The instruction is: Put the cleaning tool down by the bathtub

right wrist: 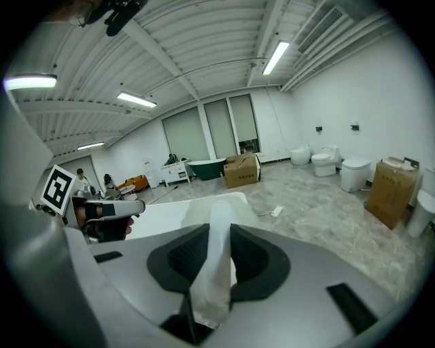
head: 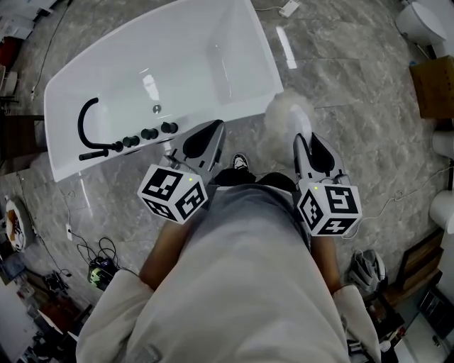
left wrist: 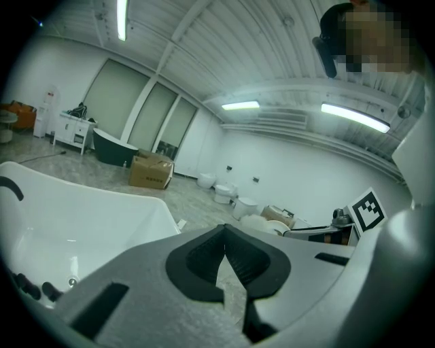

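Observation:
The cleaning tool is a white fluffy duster head (head: pixel 287 113) on a pale handle (right wrist: pixel 216 272). My right gripper (head: pixel 302 140) is shut on that handle, and the fluffy head hangs over the marble floor just right of the white bathtub (head: pixel 163 57). In the right gripper view the handle runs up between the dark pads (right wrist: pixel 255 262), with the tub's rim (right wrist: pixel 170 217) behind it. My left gripper (head: pixel 215 130) hovers by the tub's near corner. Its jaws meet at the tips with nothing between them (left wrist: pixel 223 236). The tub (left wrist: pixel 68 217) lies at its left.
A black faucet with knobs (head: pixel 92 127) sits on the tub's near end. A cardboard box (head: pixel 433 85) and toilets (head: pixel 422 21) stand at the right. Cables (head: pixel 99 255) and clutter line the left floor. The person's legs fill the lower middle of the head view.

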Action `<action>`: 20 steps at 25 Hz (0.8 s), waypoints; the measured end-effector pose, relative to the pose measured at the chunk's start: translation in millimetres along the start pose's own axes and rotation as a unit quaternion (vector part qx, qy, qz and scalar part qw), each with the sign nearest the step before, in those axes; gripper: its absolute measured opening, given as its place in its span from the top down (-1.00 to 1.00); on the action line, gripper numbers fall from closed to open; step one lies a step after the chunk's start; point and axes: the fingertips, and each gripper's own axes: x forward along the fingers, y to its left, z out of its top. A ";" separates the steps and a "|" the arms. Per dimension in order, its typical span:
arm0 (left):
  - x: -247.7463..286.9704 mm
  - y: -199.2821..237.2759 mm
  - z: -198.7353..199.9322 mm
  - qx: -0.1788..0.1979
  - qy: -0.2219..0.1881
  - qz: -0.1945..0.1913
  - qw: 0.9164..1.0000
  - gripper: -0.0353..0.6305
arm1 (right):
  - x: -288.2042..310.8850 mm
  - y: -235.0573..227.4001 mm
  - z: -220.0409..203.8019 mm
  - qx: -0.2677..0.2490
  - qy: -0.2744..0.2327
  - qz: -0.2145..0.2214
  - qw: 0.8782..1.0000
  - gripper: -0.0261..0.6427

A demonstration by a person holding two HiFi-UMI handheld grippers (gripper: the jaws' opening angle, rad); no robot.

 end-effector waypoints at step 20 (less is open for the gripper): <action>60.9 8.9 -3.5 -0.030 0.032 0.007 0.999 0.88 | 71.6 -46.2 37.3 -0.013 0.001 0.022 1.000 0.67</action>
